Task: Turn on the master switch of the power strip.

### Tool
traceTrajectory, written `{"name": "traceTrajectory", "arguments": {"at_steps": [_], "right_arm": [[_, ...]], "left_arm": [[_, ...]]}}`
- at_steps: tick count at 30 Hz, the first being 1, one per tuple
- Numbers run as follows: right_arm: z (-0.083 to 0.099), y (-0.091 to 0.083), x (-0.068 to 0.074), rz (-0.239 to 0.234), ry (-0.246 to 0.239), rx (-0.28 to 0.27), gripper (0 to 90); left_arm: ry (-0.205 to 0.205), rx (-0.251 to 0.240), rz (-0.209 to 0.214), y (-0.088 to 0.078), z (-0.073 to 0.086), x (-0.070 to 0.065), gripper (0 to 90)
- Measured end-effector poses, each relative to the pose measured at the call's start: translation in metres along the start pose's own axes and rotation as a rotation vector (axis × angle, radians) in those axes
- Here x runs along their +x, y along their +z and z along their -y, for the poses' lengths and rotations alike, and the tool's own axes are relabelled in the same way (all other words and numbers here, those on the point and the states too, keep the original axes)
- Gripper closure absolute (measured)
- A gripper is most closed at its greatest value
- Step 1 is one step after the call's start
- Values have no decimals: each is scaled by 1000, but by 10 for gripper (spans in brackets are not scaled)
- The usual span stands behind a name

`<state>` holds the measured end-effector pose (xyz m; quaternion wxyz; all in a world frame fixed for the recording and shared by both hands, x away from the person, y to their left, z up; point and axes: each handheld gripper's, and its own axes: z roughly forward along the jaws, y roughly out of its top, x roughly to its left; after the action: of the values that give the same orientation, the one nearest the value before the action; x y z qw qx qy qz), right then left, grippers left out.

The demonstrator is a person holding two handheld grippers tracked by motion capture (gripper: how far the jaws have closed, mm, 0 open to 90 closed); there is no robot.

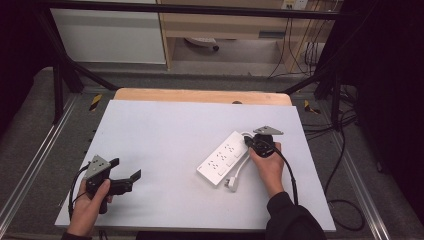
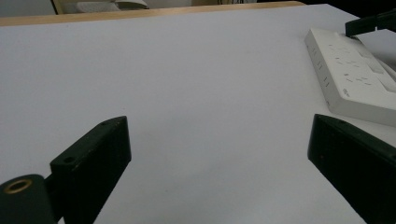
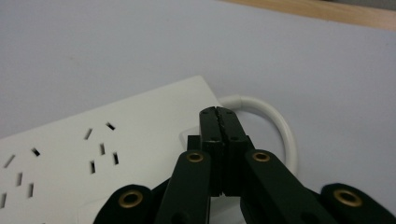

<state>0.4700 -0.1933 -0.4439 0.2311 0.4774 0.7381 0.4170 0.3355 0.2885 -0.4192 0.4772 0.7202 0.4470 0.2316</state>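
Nearest the high camera, two hands are coming in from the bottom edge. The left gripper (image 1: 125, 170) is sitting released near the front left of the tabletop (image 1: 165, 130), well apart from everything. The right gripper (image 1: 248, 142) is resting clenched at the far end of the power strip (image 1: 223, 157), holding nothing as far as I can tell. The strip is lying diagonally, long axis running from front-left to back-right, with its cord (image 1: 239, 175) looping beside it.

In the left gripper view the jaws are standing wide apart, and the power strip (image 2: 355, 79) is lying off to the right, out of reach.

In the right gripper view the jaws are pressed together right over the strip's cord end (image 3: 140, 140), pointing down at what looks like its switch, so I'm guessing the right hand is doing the next move.
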Motion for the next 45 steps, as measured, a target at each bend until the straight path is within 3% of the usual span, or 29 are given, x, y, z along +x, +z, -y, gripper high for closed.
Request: {"name": "traceTrajectory", "arguments": {"at_steps": [14,25,45], "right_arm": [[0,0,0,4,-5,-1,900],[-1,0,0,3,21,-1,900],[-13,-16,-1,-1,15,-59,900]], "left_arm": [[0,-2,1,0,0,0,60],[-2,-4,2,0,0,0,60],[0,-2,0,0,0,0,60]]}}
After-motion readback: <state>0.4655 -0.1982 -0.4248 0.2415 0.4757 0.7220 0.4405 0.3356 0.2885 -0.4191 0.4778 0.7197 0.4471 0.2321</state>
